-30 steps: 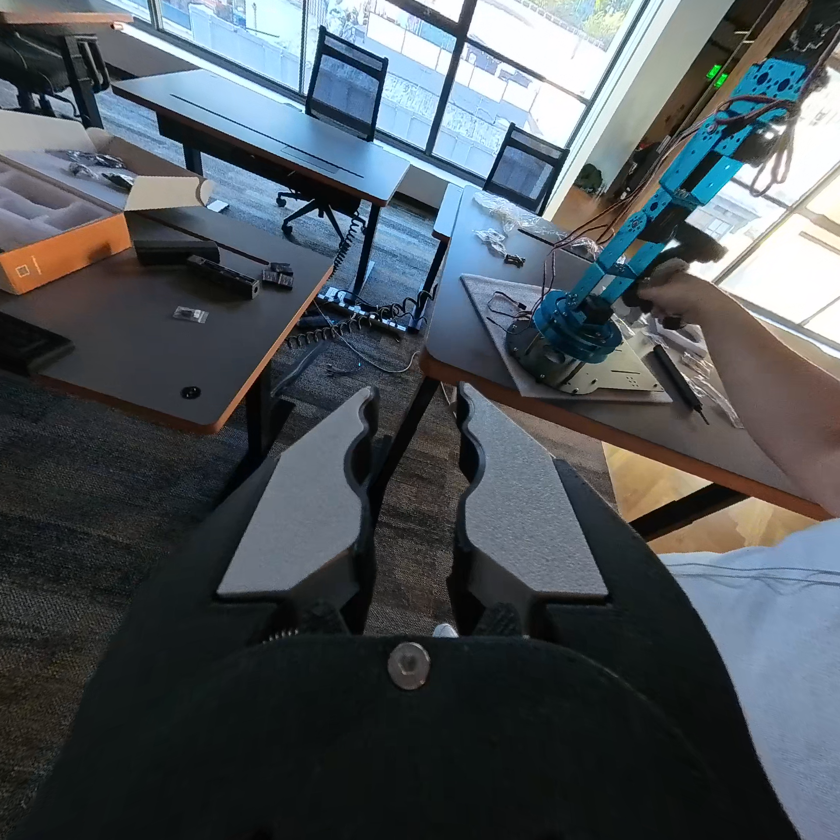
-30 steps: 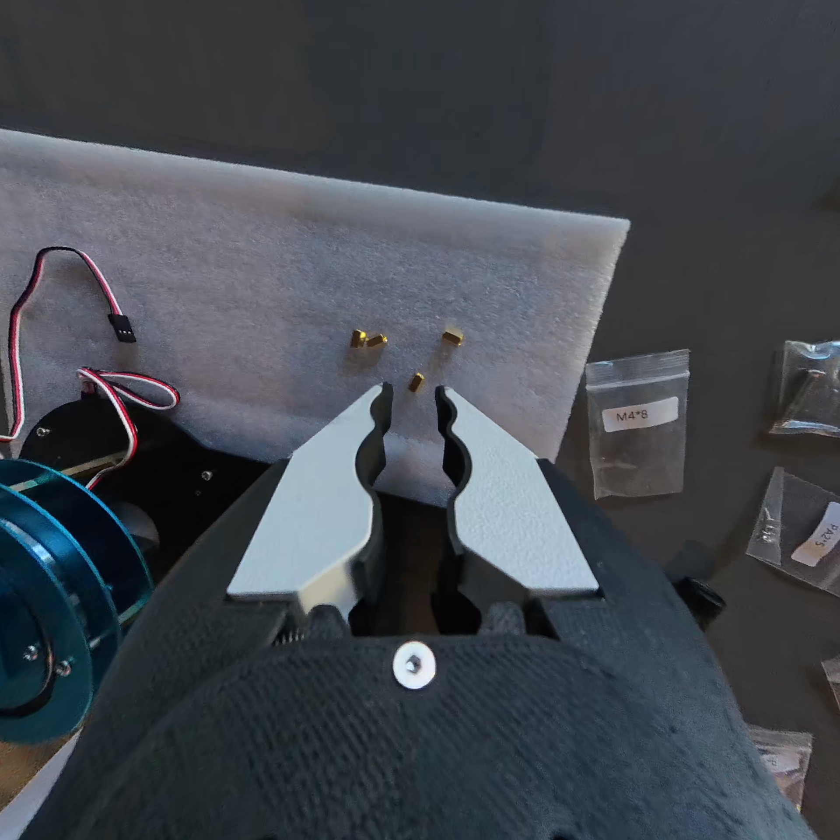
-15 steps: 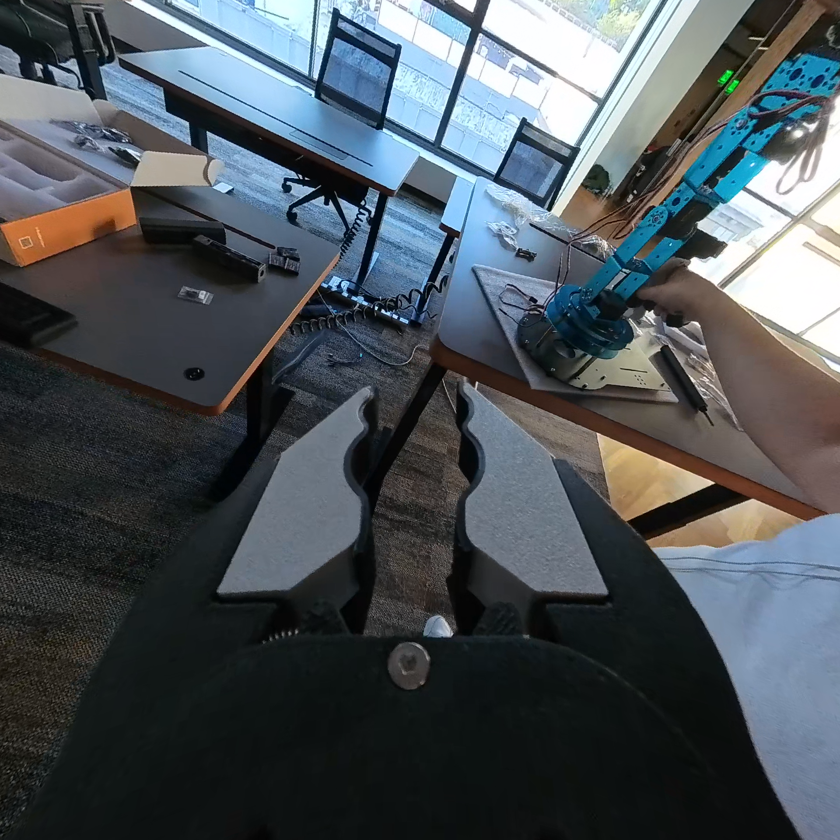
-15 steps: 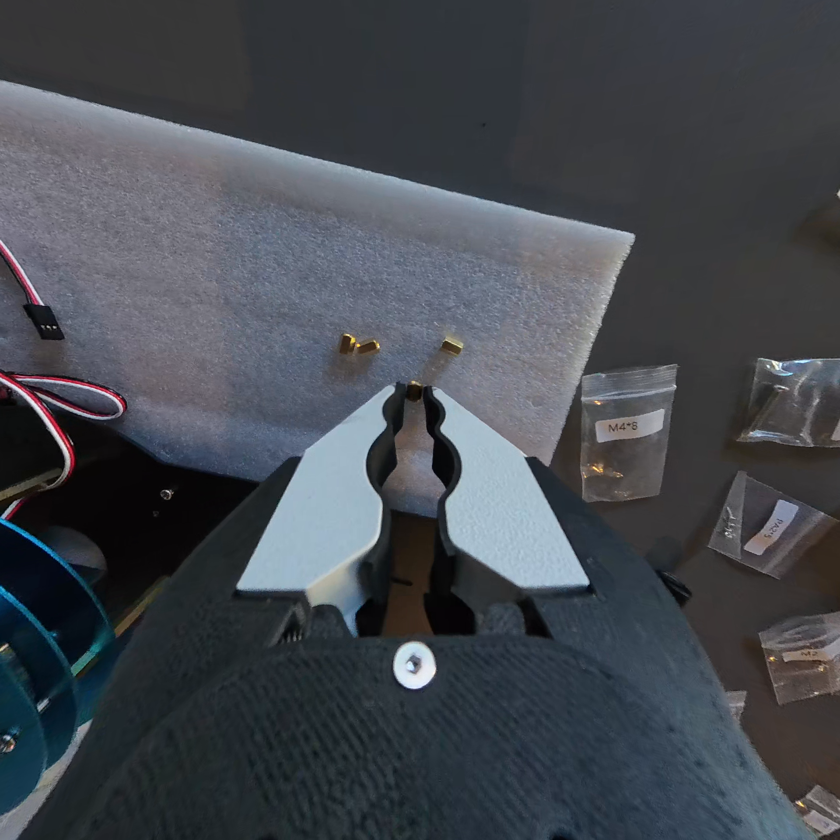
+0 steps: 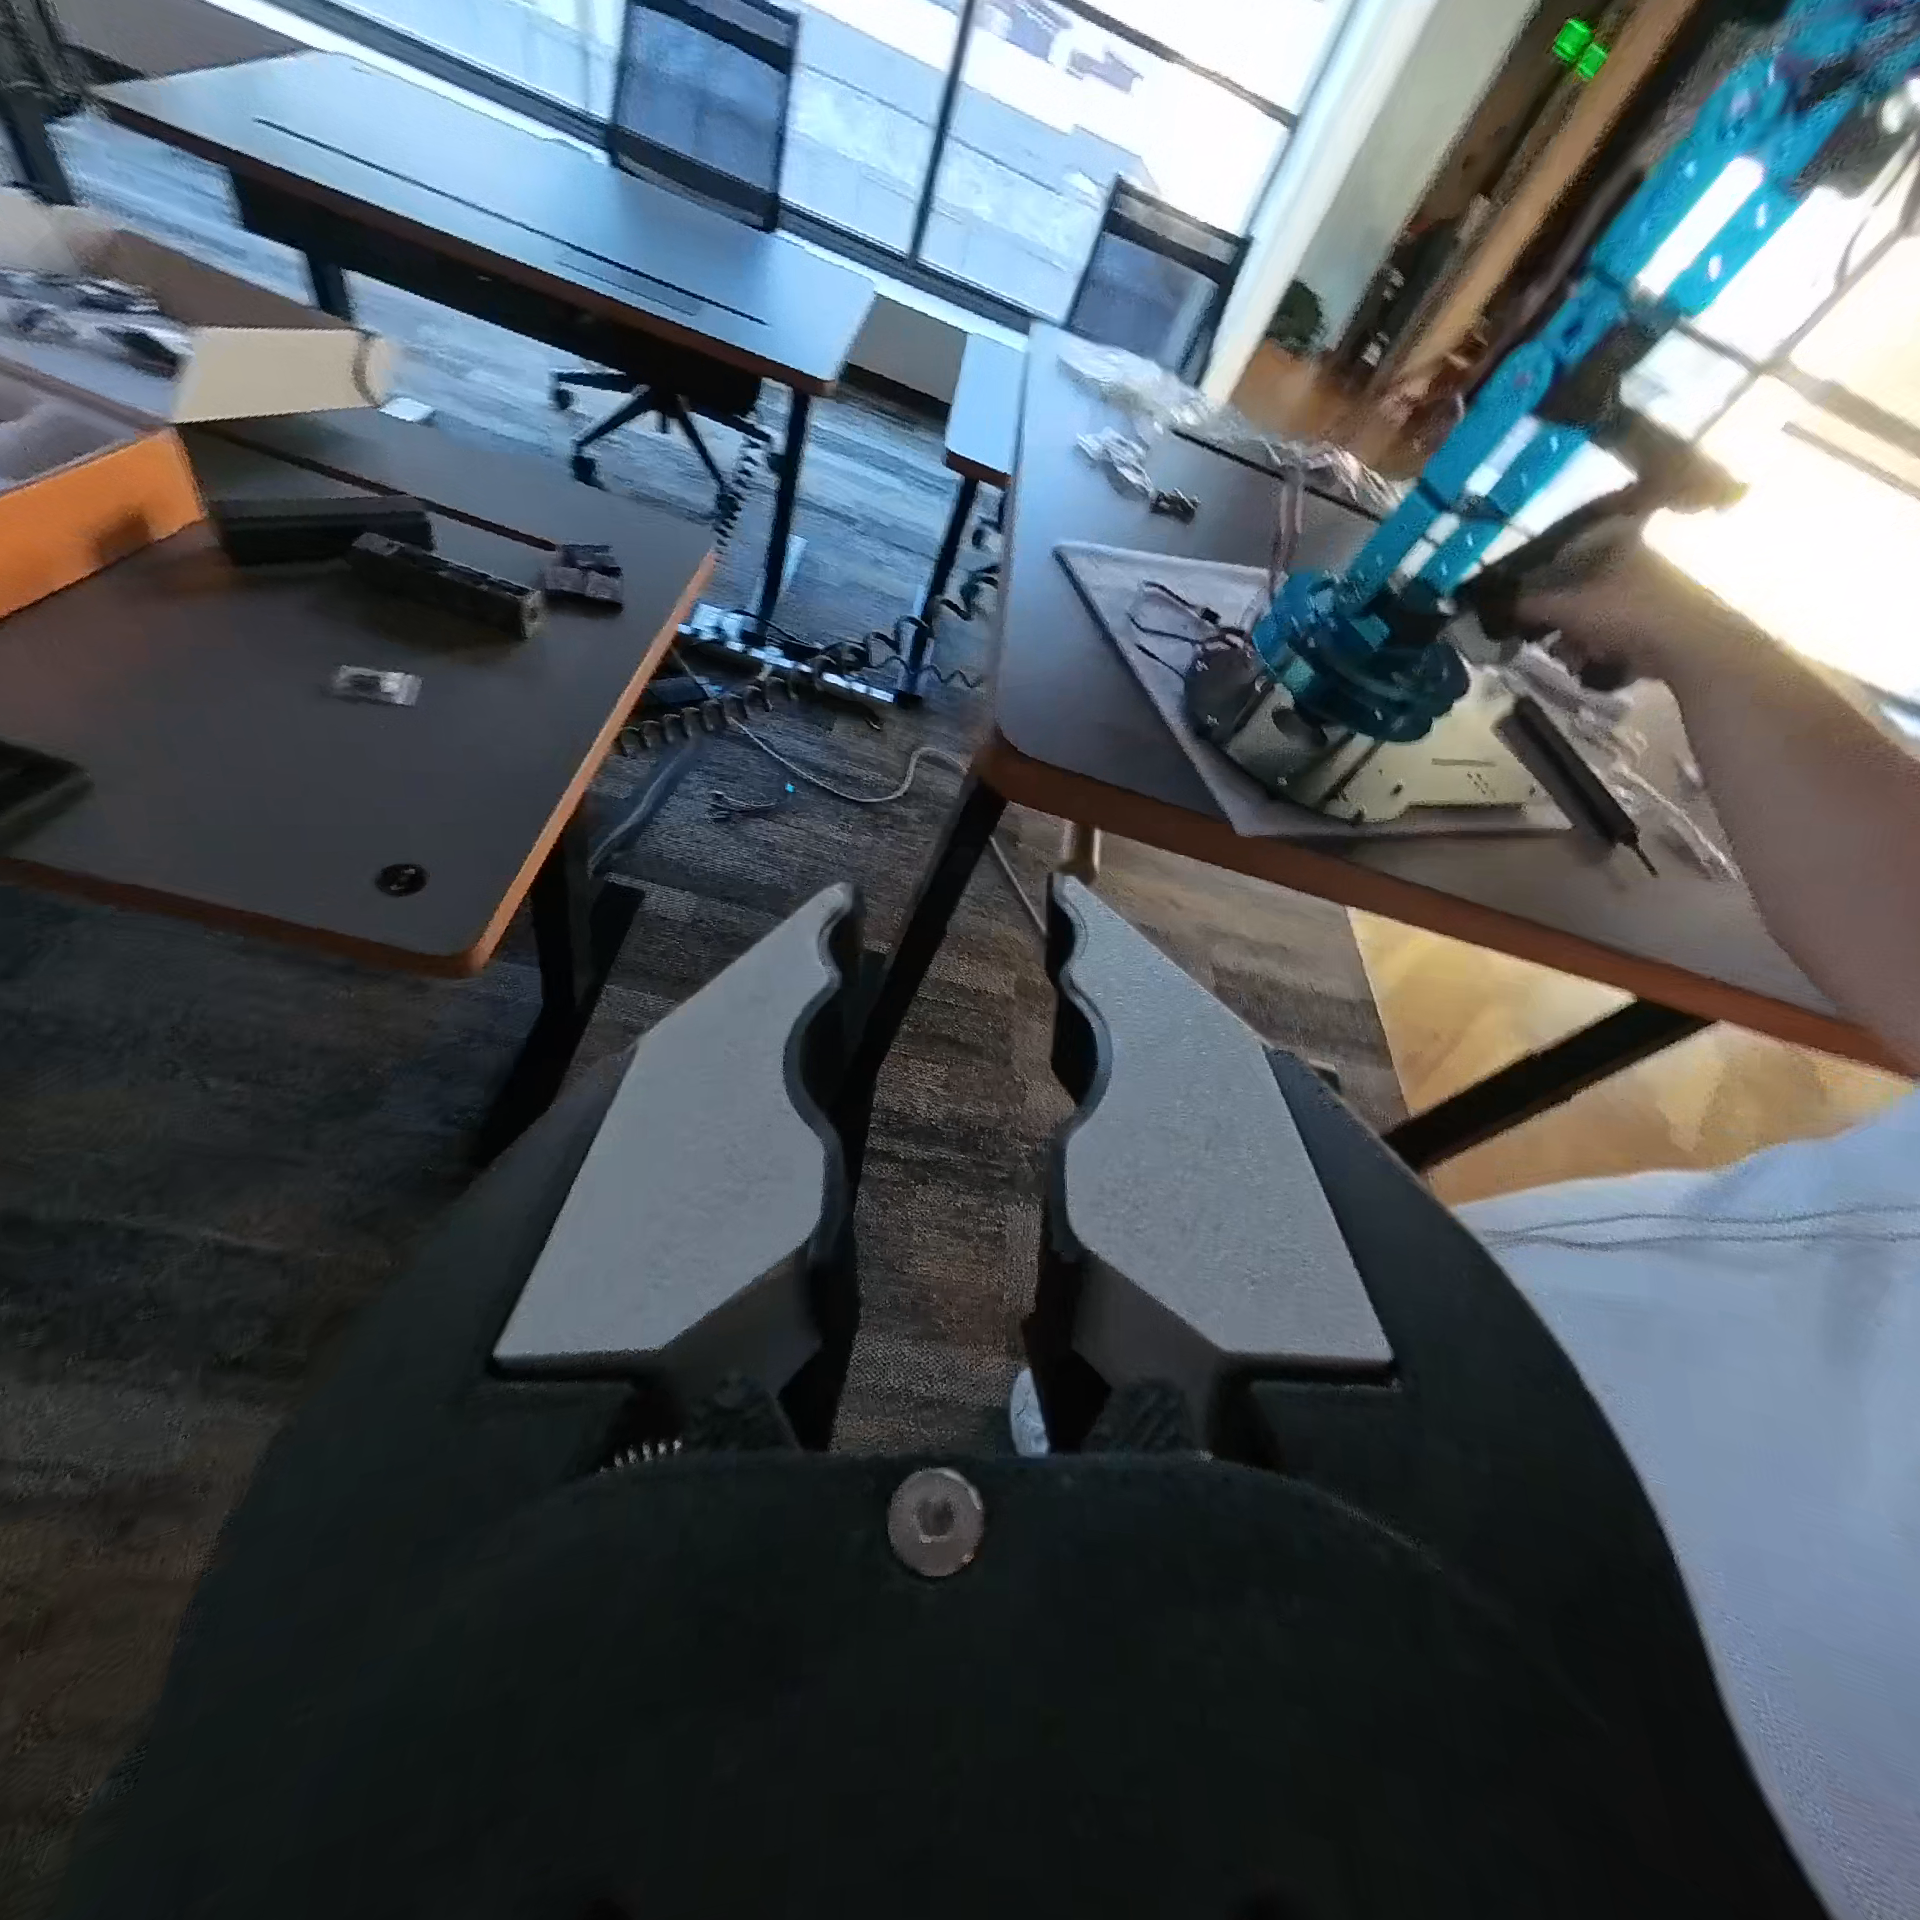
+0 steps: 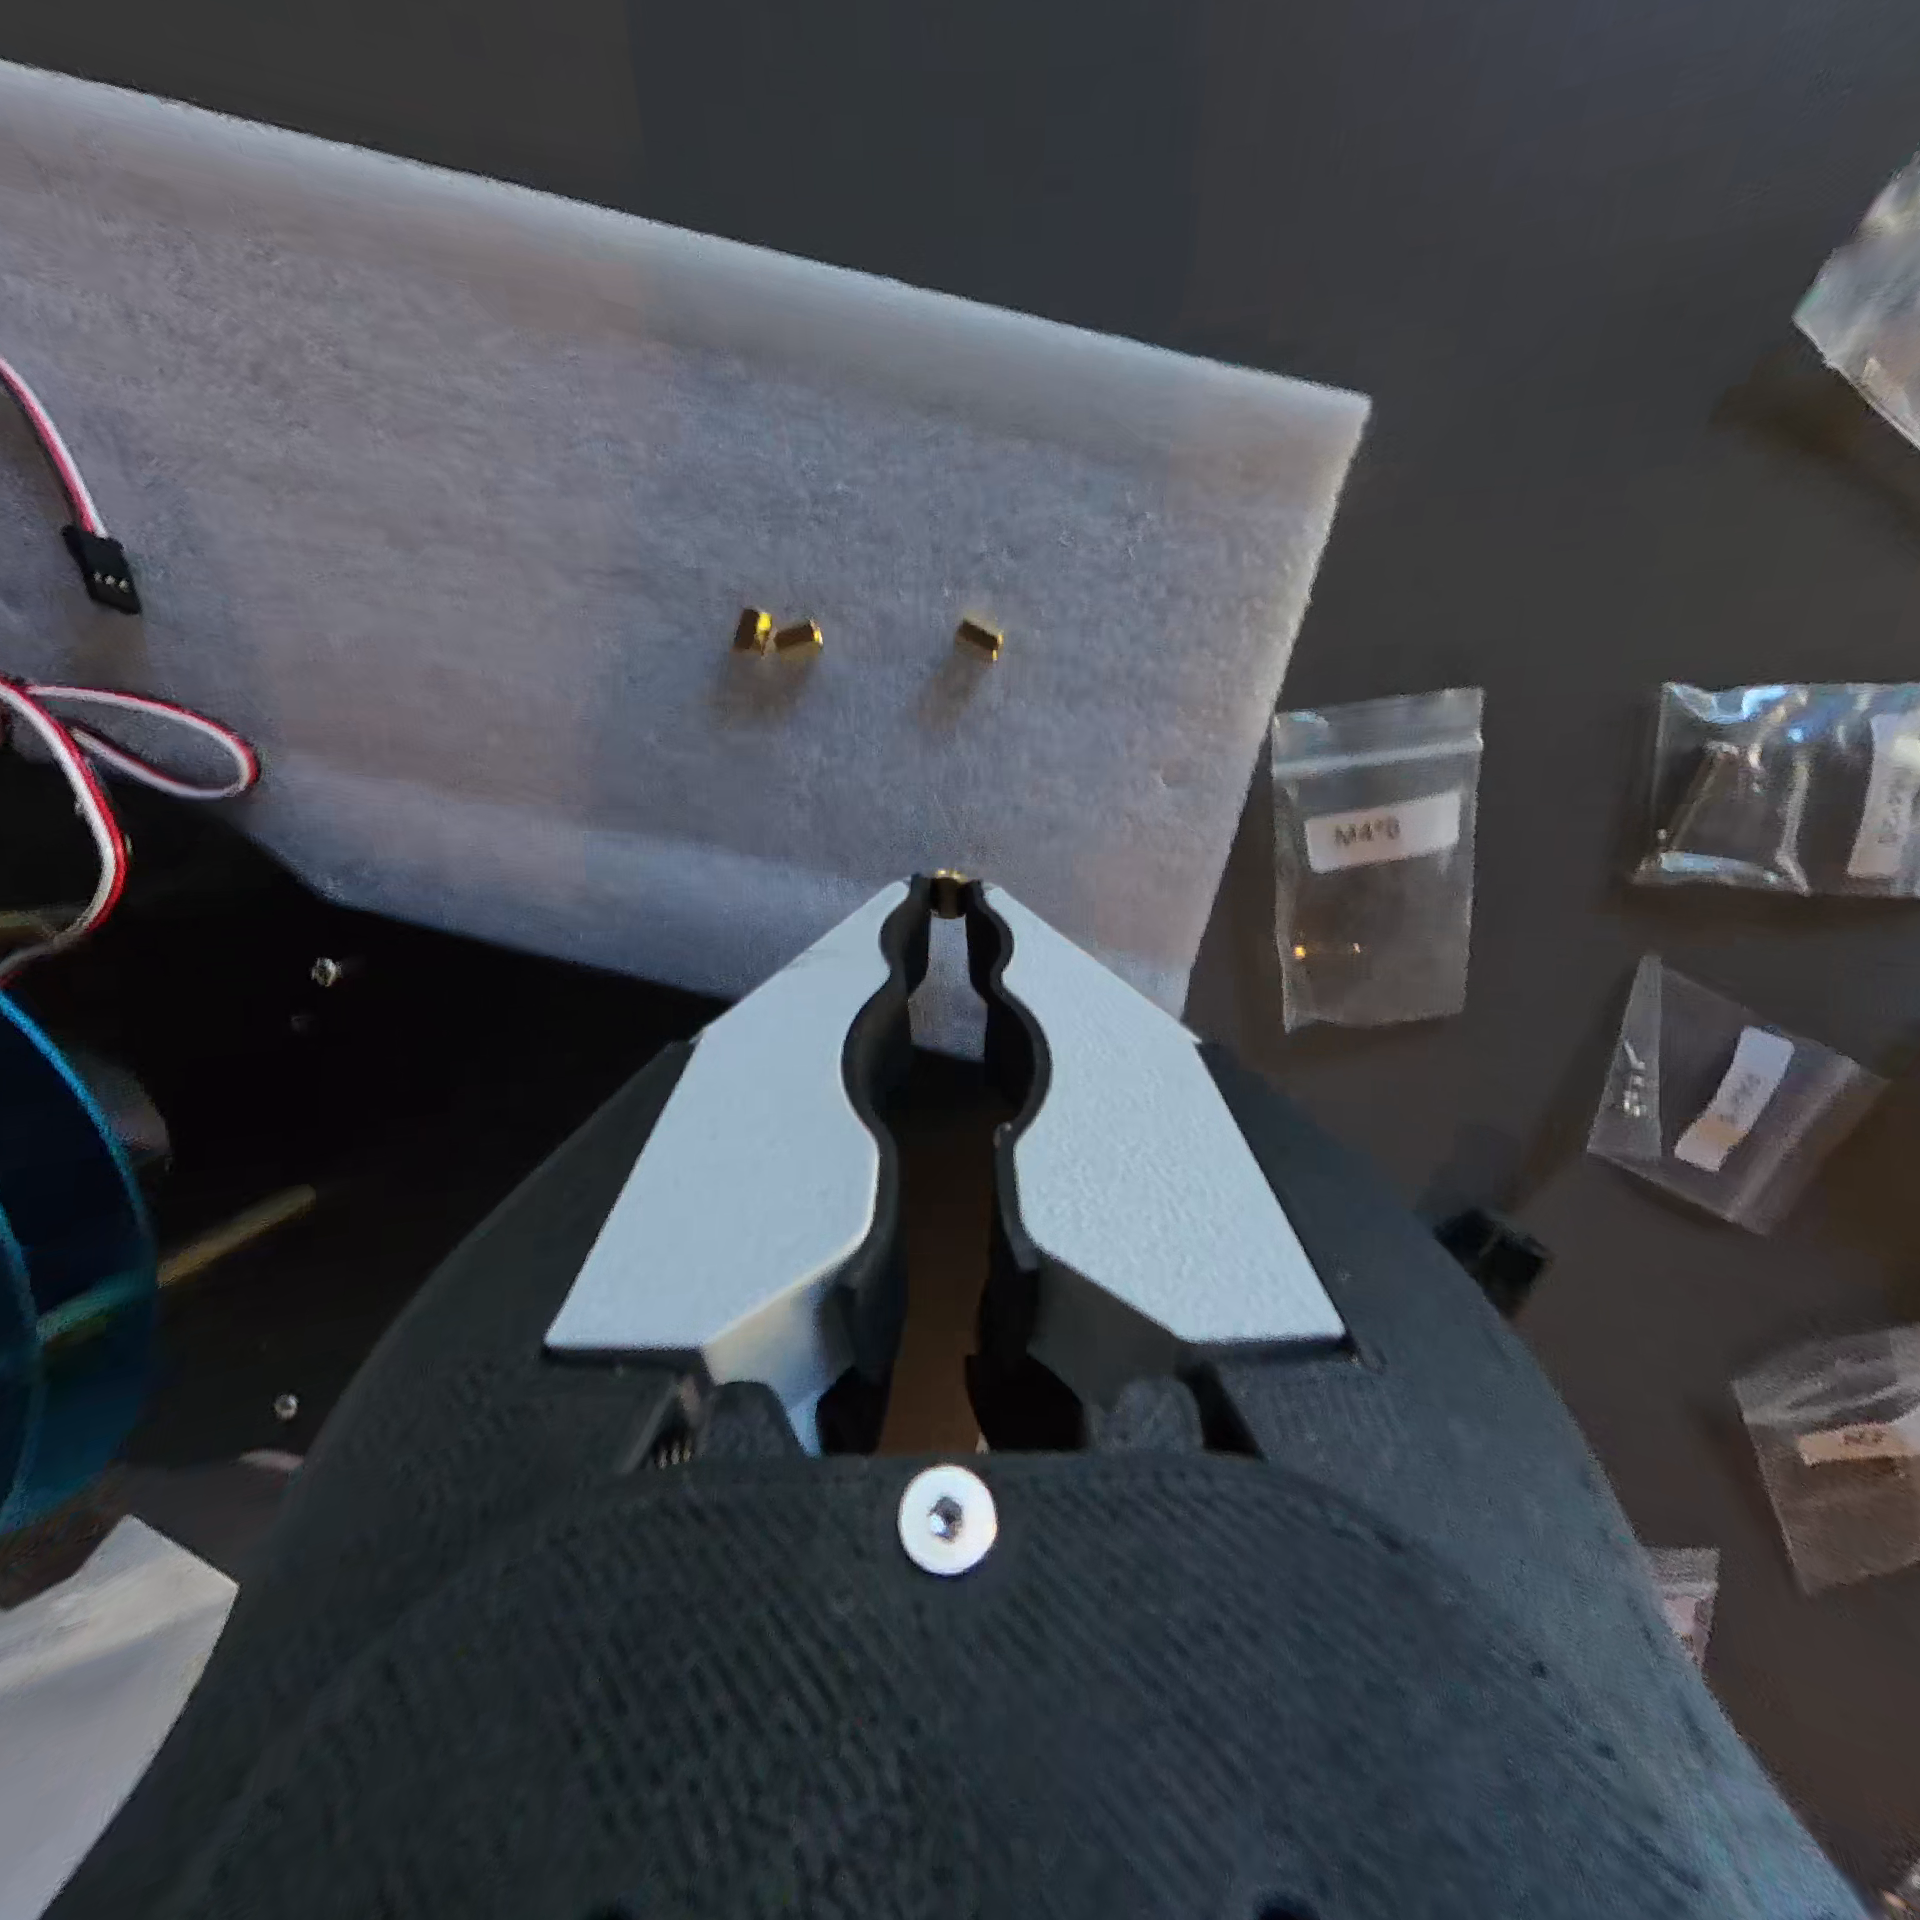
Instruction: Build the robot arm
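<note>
Right claw (image 6: 945, 896) around one brass standoff (image 6: 945, 894); three loose brass standoffs (image 6: 774, 634).

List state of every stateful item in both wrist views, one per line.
right tool: shut on held brass standoff, tips over the foam sheet edge
left tool: open, empty, above the floor
three loose brass standoffs: lying on the foam, two touching
servo connector: unplugged, on foam
labelled clear bag: flat on table
cardboard box: open

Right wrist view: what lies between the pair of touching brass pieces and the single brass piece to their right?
Nothing: only bare white foam sheet separates the brass pair from the single brass piece, seen in the right wrist view.
</note>
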